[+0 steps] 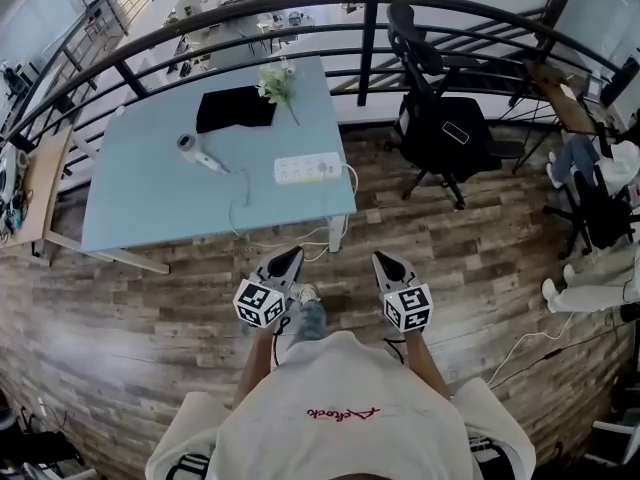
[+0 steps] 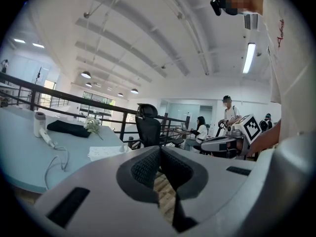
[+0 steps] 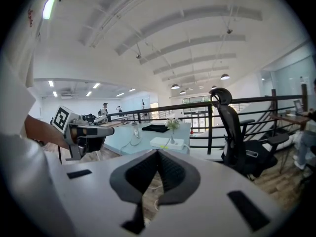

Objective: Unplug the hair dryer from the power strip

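Edges/room, head view: a light-blue rectangular table (image 1: 150, 198) sits at 11–12 o'clock from both grippers. Its near edge runs left to right. A band of bare wood-plank floor (image 1: 150, 308) lies between that edge and the person. A dark curved metal railing (image 1: 300, 8) closes off the far side at 12. There is open floor at 9 and straight ahead up to the table edge.

Left gripper (image 1: 295, 254): jaws pressed together, nothing between them, as its own view also shows. Right gripper (image 1: 380, 258): jaws likewise closed and empty. The two are side by side, apart from each other, over the floor short of the table and pointing toward it.

The white oblong power strip (image 1: 308, 168) lies flat near the table's right front corner. It is at 12 from the left gripper and 11 from the right, well apart from both. The grey-and-white hair dryer (image 1: 200, 153) lies on the tabletop at 9–10 of the strip. Its grey cord (image 1: 240, 203) loops toward the front edge; the plug end is too small to make out. A white cable (image 1: 340, 230) drops off the table edge by the strip.

Around: a black folded cloth (image 1: 235, 108) and a small white flower bunch (image 1: 277, 83) sit on the table's far side, at 11–12 of the strip. A black mesh office chair (image 1: 440, 128) stands at 1 o'clock from the right gripper, just beside the table's right edge, and is the nearest obstacle there. The line to the strip is bare floor, then bare tabletop.
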The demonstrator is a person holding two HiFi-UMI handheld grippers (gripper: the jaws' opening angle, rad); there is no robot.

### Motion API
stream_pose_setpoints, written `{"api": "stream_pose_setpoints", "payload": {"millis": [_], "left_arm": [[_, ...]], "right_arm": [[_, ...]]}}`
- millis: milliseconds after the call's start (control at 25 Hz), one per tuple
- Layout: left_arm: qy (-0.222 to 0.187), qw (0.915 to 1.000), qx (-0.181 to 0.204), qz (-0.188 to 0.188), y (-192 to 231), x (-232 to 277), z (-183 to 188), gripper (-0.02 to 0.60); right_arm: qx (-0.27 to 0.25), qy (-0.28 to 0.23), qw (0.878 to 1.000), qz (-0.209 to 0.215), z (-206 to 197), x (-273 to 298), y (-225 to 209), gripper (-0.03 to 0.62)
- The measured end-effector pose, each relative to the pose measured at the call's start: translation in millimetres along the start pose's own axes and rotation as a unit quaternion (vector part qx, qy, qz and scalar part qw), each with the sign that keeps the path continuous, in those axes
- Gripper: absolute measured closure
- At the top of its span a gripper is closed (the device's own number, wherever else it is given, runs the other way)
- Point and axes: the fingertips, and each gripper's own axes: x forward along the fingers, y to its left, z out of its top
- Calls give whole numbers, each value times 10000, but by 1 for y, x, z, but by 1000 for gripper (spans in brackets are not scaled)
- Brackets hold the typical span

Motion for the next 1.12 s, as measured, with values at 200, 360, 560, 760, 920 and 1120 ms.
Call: {"api": "stream_pose_setpoints", "payload": {"millis": [200, 360, 560, 760, 920, 1120], "left_arm": [[69, 10000, -31, 1, 37, 16, 11, 568], [85, 10000, 1, -2, 69, 26, 21, 568], [98, 10000, 17, -8, 112, 34, 31, 568], [29, 10000, 22, -84, 151, 51, 47, 568], [-1, 9998, 46, -207, 180, 66, 57, 568], [-5, 9992, 39, -390, 203, 82, 62, 568]], "right_arm": [[21, 33, 10000, 18, 18, 42, -7, 577], [39, 25, 10000, 13, 32, 75, -10, 577], [36, 27, 10000, 11, 47, 118, -7, 577], [-27, 2, 10000, -6, 69, 160, -10, 577], [-90, -37, 9999, -94, 86, 190, -14, 577], [-96, -49, 9996, -266, 95, 209, -16, 577]]}}
